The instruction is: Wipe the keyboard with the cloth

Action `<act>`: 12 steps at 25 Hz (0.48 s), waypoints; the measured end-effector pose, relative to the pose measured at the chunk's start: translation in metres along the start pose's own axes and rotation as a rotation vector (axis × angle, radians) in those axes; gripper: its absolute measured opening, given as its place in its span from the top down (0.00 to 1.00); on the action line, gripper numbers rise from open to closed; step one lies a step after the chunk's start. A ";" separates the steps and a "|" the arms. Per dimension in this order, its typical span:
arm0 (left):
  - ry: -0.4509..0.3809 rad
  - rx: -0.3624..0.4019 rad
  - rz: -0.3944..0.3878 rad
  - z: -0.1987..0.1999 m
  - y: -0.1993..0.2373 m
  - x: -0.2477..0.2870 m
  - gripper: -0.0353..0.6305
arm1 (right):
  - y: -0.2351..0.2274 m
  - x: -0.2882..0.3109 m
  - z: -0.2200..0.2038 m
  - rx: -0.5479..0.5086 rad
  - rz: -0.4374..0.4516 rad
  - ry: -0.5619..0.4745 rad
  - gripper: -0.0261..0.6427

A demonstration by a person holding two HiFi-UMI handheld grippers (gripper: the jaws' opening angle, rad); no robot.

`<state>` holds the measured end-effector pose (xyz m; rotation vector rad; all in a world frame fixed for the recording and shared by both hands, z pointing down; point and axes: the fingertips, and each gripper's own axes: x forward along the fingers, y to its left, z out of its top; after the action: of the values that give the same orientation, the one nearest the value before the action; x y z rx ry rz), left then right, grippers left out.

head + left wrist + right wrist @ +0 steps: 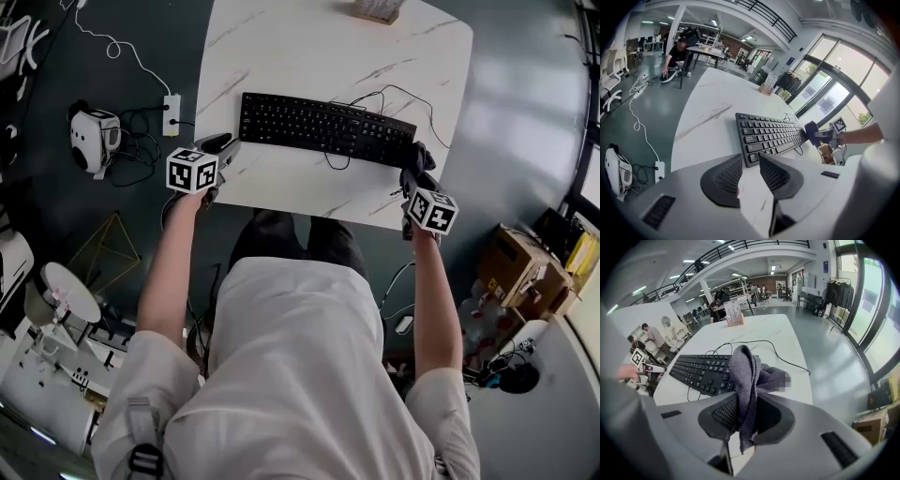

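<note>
A black keyboard (328, 127) lies across the white marble table (281, 56), its cable looping behind its right end. My right gripper (413, 176) hovers at the keyboard's near right corner, shut on a grey cloth (749, 376) that bunches up above the jaws and hangs a little below them. The cloth (417, 159) shows as a dark bundle in the head view. My left gripper (223, 146) is over the table's near left edge, just left of the keyboard (771, 136). Its jaws stand apart with only bare tabletop between them (751, 161).
A small wooden box (377, 9) stands at the table's far edge. On the floor to the left lie a power strip (172, 114) and a white device (94, 139). Cardboard boxes (525, 267) sit on the floor at the right.
</note>
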<state>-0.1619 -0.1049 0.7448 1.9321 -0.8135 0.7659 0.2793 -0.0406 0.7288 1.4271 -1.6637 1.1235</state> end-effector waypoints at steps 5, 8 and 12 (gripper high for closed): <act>0.046 0.008 -0.050 -0.002 0.005 0.009 0.74 | -0.008 0.010 0.002 -0.029 -0.110 0.034 0.83; 0.059 0.027 -0.081 -0.002 0.003 0.013 0.74 | -0.005 0.019 0.001 -0.039 -0.141 0.051 0.83; 0.090 0.035 -0.122 -0.007 0.001 0.021 0.73 | 0.001 0.023 0.000 -0.022 -0.173 0.052 0.83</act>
<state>-0.1513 -0.1036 0.7644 1.9442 -0.6260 0.7917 0.2740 -0.0506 0.7492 1.4839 -1.4815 1.0339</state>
